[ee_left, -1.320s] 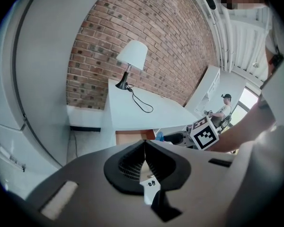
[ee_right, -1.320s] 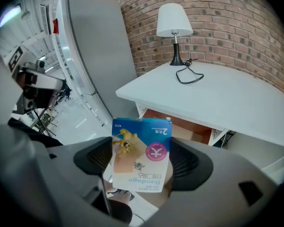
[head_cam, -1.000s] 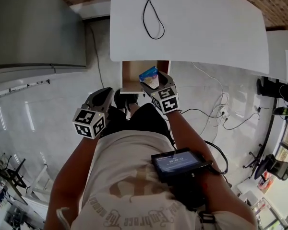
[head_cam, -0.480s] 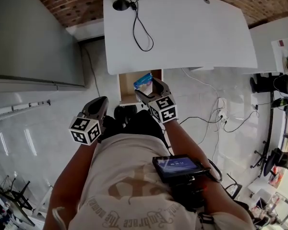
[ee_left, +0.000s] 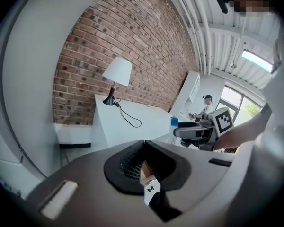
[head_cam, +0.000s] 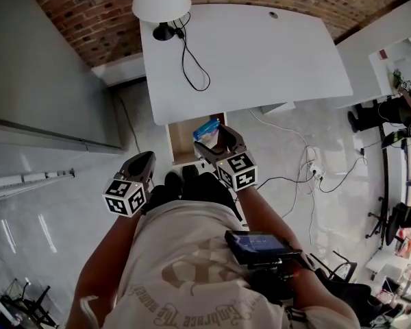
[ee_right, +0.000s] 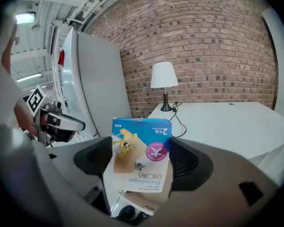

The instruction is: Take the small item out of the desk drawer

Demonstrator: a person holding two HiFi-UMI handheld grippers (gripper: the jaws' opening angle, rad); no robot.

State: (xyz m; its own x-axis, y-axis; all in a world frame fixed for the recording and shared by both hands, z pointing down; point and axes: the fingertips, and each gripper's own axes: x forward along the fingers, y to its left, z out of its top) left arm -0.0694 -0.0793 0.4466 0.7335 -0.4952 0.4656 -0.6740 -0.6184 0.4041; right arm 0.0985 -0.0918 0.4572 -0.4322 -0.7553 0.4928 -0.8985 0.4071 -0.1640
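Observation:
A small blue and beige bandage box (ee_right: 141,155) sits upright between the jaws of my right gripper (ee_right: 141,161), which is shut on it. In the head view the bandage box (head_cam: 207,129) and right gripper (head_cam: 214,138) hover over the right side of the open wooden drawer (head_cam: 181,141), under the front edge of the white desk (head_cam: 260,53). My left gripper (head_cam: 144,159) hangs lower left of the drawer, over the floor. Its pads (ee_left: 132,161) meet with nothing between them. The left gripper view also catches the right gripper (ee_left: 195,132) and the box (ee_left: 174,123).
A white lamp (head_cam: 161,2) stands at the desk's far left corner, its black cable (head_cam: 192,60) trailing across the top. A tall grey cabinet (head_cam: 41,81) stands to the left. Cables and a power strip (head_cam: 314,164) lie on the floor to the right.
The head view has tilted up, so more of the desk, the lamp and the brick wall show. The right gripper still holds the box near the drawer; the left gripper stays shut.

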